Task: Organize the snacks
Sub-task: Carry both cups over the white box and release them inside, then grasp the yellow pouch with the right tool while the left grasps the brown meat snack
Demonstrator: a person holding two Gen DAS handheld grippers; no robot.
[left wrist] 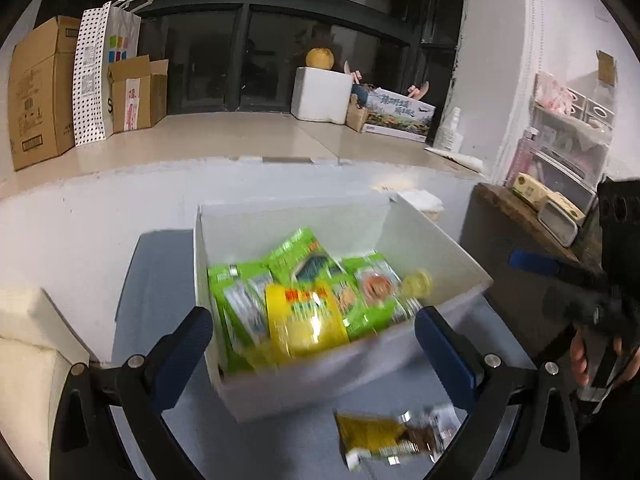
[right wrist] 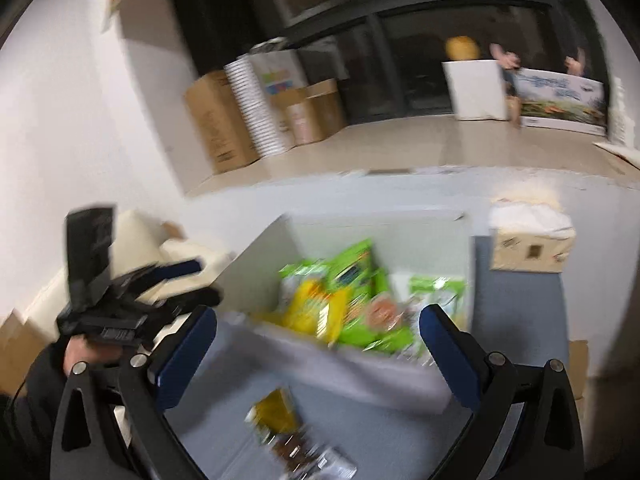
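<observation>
A white open bin stands on a grey-blue surface and holds several green snack packets and a yellow one. A loose yellow-and-brown packet lies on the surface just in front of the bin. My left gripper is open over the bin's near wall, nothing between its fingers. In the right wrist view the same bin and loose packet lie ahead, and my right gripper is open and empty. The right gripper's blue finger shows at the left view's right edge.
Cardboard boxes and a dotted paper bag stand at the back left, a white foam box at the back. A small carton sits right of the bin, cream padding to its left, a shelf with tissue packs at right.
</observation>
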